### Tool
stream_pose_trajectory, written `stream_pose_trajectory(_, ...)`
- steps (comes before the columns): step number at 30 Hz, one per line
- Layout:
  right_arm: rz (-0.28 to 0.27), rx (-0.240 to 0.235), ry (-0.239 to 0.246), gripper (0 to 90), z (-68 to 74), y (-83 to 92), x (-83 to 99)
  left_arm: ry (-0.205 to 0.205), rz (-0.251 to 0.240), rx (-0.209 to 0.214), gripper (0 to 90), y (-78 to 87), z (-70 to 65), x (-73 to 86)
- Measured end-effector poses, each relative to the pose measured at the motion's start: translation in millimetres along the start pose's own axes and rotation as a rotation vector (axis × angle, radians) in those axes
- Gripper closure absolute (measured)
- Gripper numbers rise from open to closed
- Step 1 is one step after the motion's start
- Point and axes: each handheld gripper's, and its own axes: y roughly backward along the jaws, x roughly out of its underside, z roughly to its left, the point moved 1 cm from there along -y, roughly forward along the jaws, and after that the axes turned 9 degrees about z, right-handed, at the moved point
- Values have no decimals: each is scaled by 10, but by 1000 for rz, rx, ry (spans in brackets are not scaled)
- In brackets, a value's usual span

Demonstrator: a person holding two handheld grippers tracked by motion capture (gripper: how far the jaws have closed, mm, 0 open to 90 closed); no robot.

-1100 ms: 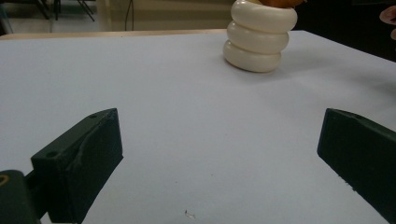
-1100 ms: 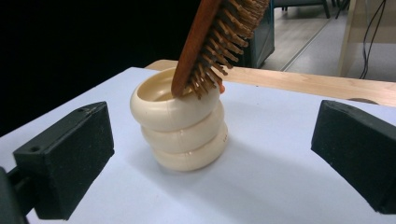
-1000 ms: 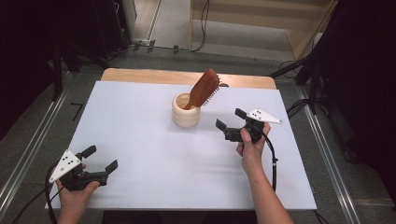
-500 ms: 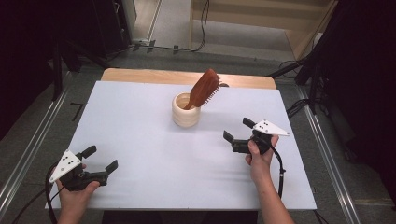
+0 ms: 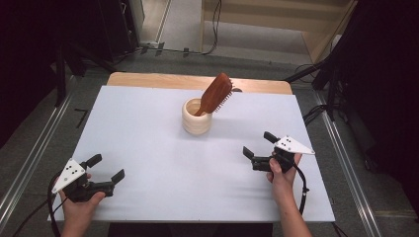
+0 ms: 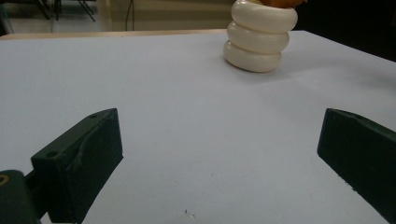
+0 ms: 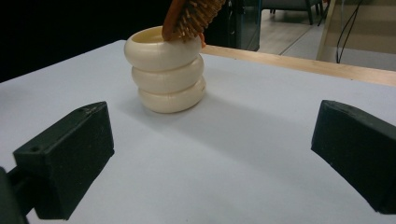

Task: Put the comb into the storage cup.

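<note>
Left gripper [image 5: 105, 172]: near-left corner of the worktop, held in the person's left hand [image 5: 79, 200]; jaws spread wide, nothing between them; grey three-cornered plate on top
Right gripper [image 5: 259, 146]: right side of the worktop, nearer the front edge than the cup, held in the person's right hand [image 5: 279, 170]; jaws spread wide, nothing held; aimed toward the cup
Cup [image 5: 197, 116]: cream, shaped like three stacked rings, upright, standing a little beyond the middle of the worktop; well apart from both grippers
Hairbrush [image 5: 216, 93]: reddish-brown wood, handle down inside the cup, head leaning out over the rim up and to the right in the high view; bristles face right and down
Left gripper view: cup [image 6: 259, 36] far off at upper right, bare white surface between the jaws
Right gripper view: cup [image 7: 166, 74] ahead and left of centre, brush bristles [image 7: 196, 14] above its rim
Worktop [image 5: 148, 148]: white sheet over a wooden top, wood strip showing at the far edge
Contact: neither gripper touches cup or hairbrush
</note>
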Motion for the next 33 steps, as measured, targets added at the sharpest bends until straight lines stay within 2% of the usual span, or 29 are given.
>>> stream_pose_trajectory(17, 8, 25, -11, 0, -68, 275, 247, 0, -1, -2, 1, 1, -1, 2)
stream_pose_trajectory(33, 13, 67, -37, 0, -204, 574, 491, 4, -2, -3, 1, 4, -4, 4)
